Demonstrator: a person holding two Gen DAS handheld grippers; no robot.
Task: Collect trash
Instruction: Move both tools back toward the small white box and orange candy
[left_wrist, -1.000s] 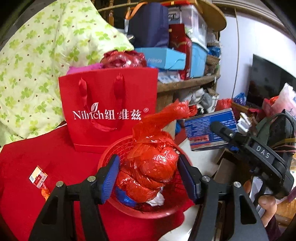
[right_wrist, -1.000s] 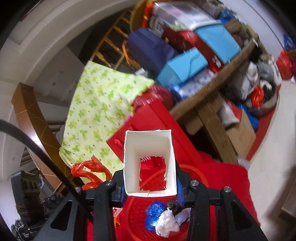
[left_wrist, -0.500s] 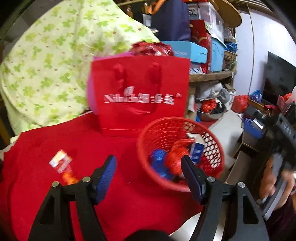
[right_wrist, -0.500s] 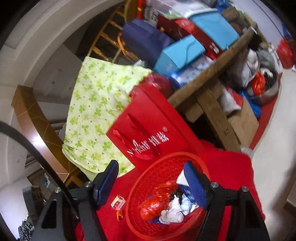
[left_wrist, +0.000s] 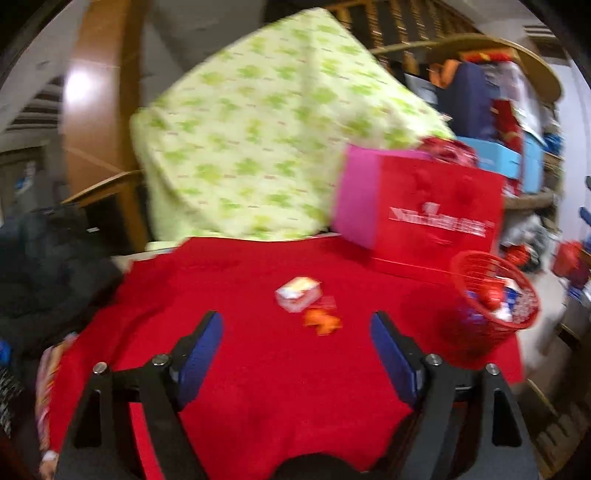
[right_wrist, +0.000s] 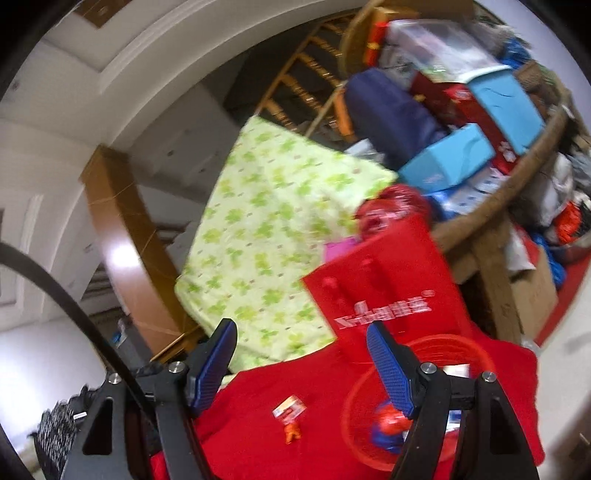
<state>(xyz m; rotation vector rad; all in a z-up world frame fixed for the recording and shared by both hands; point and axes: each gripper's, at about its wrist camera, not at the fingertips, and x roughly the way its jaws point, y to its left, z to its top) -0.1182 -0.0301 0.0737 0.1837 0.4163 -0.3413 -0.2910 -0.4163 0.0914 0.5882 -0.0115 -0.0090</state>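
Left gripper (left_wrist: 296, 350): matte black frame, two angular arms with triangular cutouts near the base. Finger pads (left_wrist: 201, 350) are blue, flat, elongated, tapering to a point. Two silver round-head screws per arm, near the pad mount and further back on the frame. Dark rounded housing sits low between the arms. Image is motion-blurred, so no pad texture is readable there.

Right gripper (right_wrist: 301, 365): same build, with black arms, triangular cutouts and silver screws in pairs. Its blue pads (right_wrist: 389, 369) show a fine cross-hatched grip texture. A black cable (right_wrist: 66, 306) arcs across the left of that view.
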